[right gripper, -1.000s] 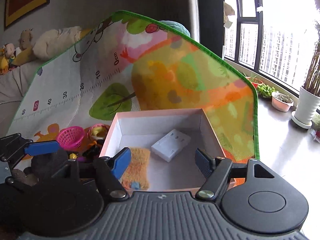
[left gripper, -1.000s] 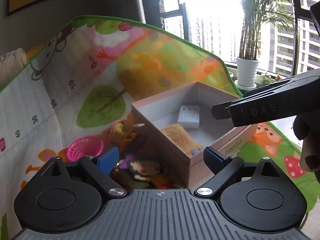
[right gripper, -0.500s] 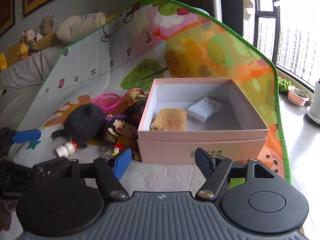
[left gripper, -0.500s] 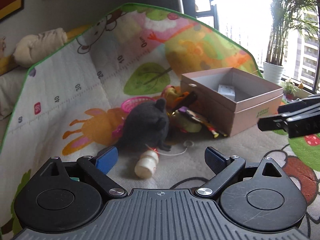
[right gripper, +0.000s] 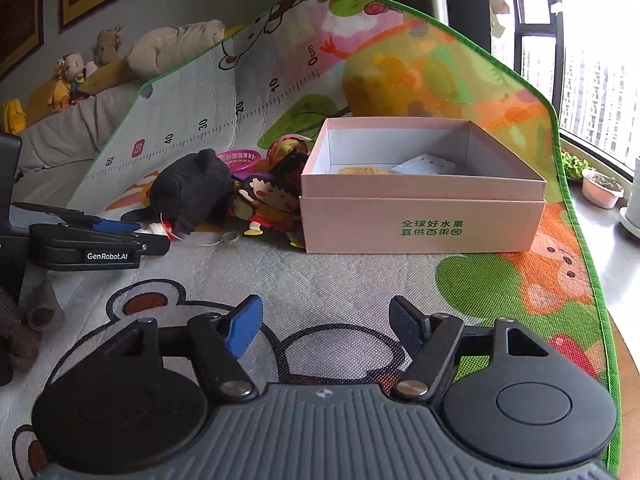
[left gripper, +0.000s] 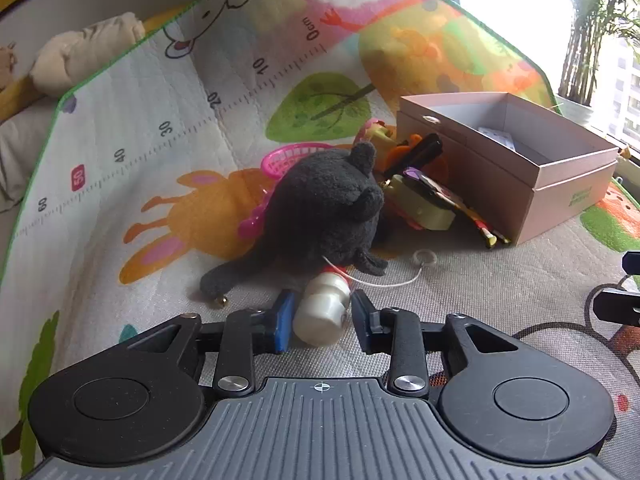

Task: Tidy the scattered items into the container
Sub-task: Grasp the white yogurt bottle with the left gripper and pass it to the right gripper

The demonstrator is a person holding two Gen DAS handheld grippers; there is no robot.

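White toy bottle (left gripper: 322, 312) now between your left gripper (left gripper: 320, 318) fingers, narrowed since earlier yet not gripping, beside black plush (left gripper: 324, 208), left of pink box (right gripper: 420, 200), your right gripper (right gripper: 326, 326) spread, empty.

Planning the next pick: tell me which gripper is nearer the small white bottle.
Left. The left gripper has its fingers either side of the white bottle; the right gripper hovers over bare mat, well away from it.

Bottle (left gripper: 321, 310) before plush (left gripper: 326, 208); basket (left gripper: 291, 157) behind; box (left gripper: 532, 184) right, on mat (left gripper: 168, 168).
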